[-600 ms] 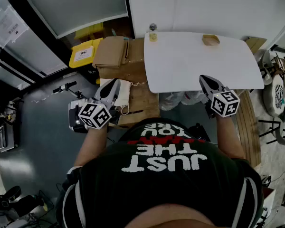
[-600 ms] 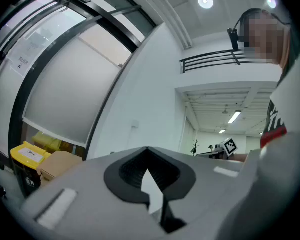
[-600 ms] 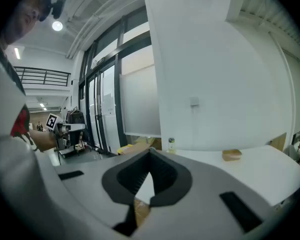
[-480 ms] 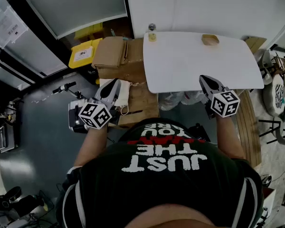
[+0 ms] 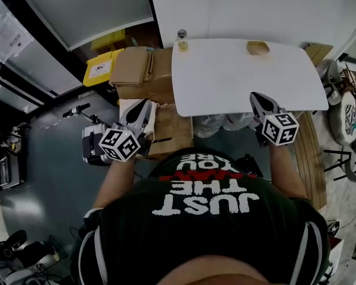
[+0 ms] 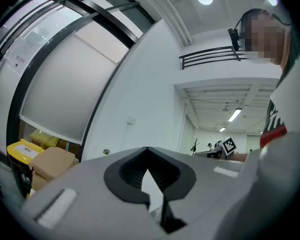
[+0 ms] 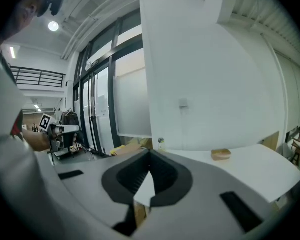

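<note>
The right hand-held gripper (image 5: 256, 97) is being held at the near edge of the white bench (image 5: 243, 79), jaws together and empty. The left hand-held gripper (image 5: 143, 104), likewise closed on nothing, is being held over cardboard boxes (image 5: 133, 69) left of it. A small bottle (image 5: 182, 43) and brown block (image 5: 258, 48) are sitting along the bench's far edge.

A white table (image 5: 243, 79) bears a small bottle (image 5: 182, 44) at its far corner and a tan block (image 5: 258, 48).

Black T-shirt (image 5: 207, 236) — white lettering (red stripe).
</note>
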`<state>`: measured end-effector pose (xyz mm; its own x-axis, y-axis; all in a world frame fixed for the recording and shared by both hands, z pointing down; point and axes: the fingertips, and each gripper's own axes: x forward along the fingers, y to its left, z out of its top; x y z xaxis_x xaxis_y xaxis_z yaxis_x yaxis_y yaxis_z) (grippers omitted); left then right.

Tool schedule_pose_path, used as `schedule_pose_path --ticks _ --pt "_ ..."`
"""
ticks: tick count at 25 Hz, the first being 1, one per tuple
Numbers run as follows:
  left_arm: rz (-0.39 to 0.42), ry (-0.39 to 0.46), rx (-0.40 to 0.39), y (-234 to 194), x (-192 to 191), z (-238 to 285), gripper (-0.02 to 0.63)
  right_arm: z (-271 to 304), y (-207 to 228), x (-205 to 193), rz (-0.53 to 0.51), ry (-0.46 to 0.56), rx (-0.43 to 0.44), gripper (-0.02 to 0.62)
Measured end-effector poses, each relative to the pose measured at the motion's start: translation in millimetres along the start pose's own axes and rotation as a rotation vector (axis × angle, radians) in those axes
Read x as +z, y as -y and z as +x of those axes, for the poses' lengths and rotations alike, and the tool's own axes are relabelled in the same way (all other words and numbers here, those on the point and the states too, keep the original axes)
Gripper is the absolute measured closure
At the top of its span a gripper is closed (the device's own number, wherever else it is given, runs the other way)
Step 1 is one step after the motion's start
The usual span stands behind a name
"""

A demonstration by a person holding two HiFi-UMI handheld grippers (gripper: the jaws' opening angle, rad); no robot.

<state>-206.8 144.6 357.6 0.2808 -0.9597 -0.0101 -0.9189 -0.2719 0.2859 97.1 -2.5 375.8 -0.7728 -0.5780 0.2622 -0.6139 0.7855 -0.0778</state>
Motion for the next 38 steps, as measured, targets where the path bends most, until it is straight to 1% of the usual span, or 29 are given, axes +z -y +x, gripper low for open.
schedule_pose_path --ticks 4,8,10,13,16,20,23,26,29,31,34,38 --pt "-0.003 -0.007 -0.002 18.9 -7.6 19.0 0.609 -6.4 18.1 -1.7 -0.006 -0.012 0.022 0.589" --pt "0.004 -0.022 -0.027 34.6 -16.5 39.1 0.609 -7.0 38.2 -1.0 -0.003 -0.010 0.023 0.589" --pt "0.005 -0.034 -0.040 33.2 -20.0 46.6 0.609 -0.5 45.2 -0.9 0.008 -0.005 0.015 0.589" --pt "0.008 -0.039 -0.063 15.6 -17.4 56.0 0.609 18.2 48.6 1.3 0.014 -0.002 -0.004 0.589" --pt "0.020 -0.034 -0.121 -12.1 -6.0 75.1 0.609 40.4 53.0 14.0 0.014 0.016 -0.065 0.589" --pt "0.022 -0.059 -0.219 -42.7 -1.3 108.9 0.609 63.9 64.5 24.7 0.044 0.026 -0.163 0.589" --pt "0.043 -0.081 -0.298 -53.5 3.5 141.0 0.609 76.8 79.8 36.2 0.035 0.028 -0.240 0.589" --pt "0.061 -0.100 -0.365 -49.2 5.1 177.3 0.609 78.5 98.6 42.8 0.024 0.023 -0.302 0.588" --pt "0.085 -0.115 -0.414 -37.6 3.0 221.5 0.609 78.4 130.6 46.5 0.022 0.025 -0.342 0.588" --pt "0.102 -0.131 -0.431 -29.4 -1.2 254.4 0.609 79.8 158.3 45.8 0.034 0.027 -0.363 0.588" --pt "0.116 -0.149 -0.433 -16.3 -8.8 309.6 0.609 85.7 207.9 39.6 0.036 0.017 -0.371 0.588" --pt "0.131 -0.166 -0.413 -2.3 -20.8 404.9 0.609 107.6 296.8 31.7 0.021 -0.002 -0.363 0.588"
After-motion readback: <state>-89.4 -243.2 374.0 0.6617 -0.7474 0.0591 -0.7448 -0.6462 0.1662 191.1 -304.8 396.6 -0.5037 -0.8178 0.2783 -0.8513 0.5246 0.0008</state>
